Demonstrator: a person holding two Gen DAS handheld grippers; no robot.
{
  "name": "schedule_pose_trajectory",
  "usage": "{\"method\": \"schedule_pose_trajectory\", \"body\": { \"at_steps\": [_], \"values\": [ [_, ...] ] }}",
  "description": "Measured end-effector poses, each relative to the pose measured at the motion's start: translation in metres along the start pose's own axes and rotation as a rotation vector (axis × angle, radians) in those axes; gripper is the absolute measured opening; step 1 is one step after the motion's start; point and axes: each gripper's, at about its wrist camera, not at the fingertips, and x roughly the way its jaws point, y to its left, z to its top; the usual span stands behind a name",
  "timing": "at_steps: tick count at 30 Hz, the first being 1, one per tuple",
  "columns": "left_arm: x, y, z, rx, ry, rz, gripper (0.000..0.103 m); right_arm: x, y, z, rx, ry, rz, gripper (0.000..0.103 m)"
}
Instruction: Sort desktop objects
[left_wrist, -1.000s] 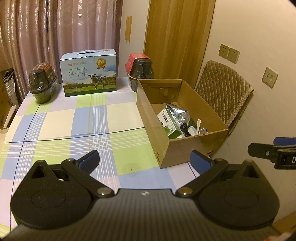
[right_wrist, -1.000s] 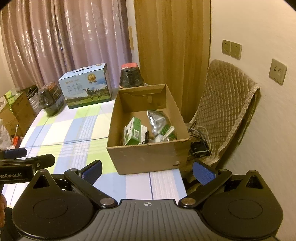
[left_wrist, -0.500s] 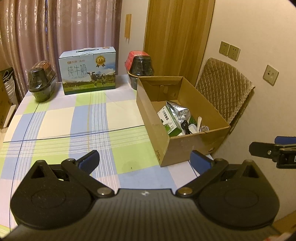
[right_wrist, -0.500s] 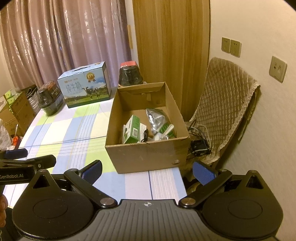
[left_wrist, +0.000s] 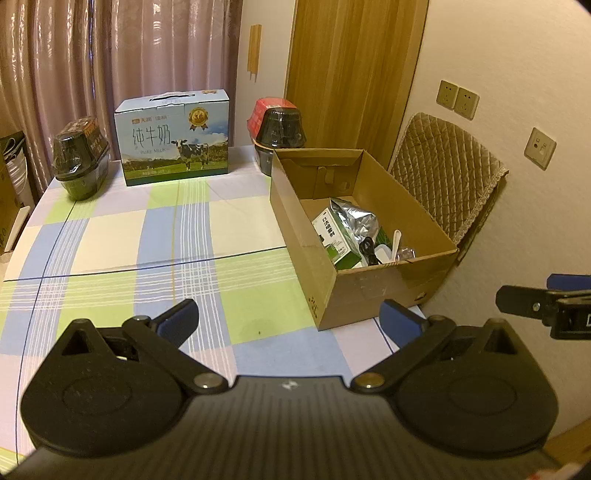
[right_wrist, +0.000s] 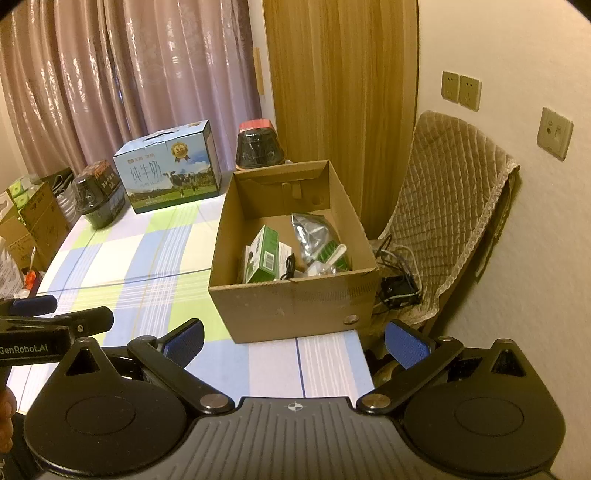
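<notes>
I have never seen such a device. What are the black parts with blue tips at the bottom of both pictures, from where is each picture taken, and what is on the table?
There is no robot here. A person holds a two-finger gripper in each hand, and each gripper carries a wide-angle camera that looks forward along its fingers. One picture comes from the left gripper, the other from the right gripper. The blue tips are the finger pads. Both grippers are open and hold nothing.

On the checked tablecloth stands an open cardboard box. Inside it are a green carton, a silver bag, a black cable and some small white things. At the far edge stand a milk box and two dark wrapped containers.
</notes>
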Motion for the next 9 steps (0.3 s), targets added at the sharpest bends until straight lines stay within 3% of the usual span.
{"method": "schedule_pose_trajectory", "body": {
  "at_steps": [9],
  "values": [
    [0.0006, -0.0015, -0.0049, 0.012, -0.010, 0.009, 0.102, 0.0017, -0.0012, -0.0036, 0.002, 0.001, 0.001, 0.101]
  ]
}}
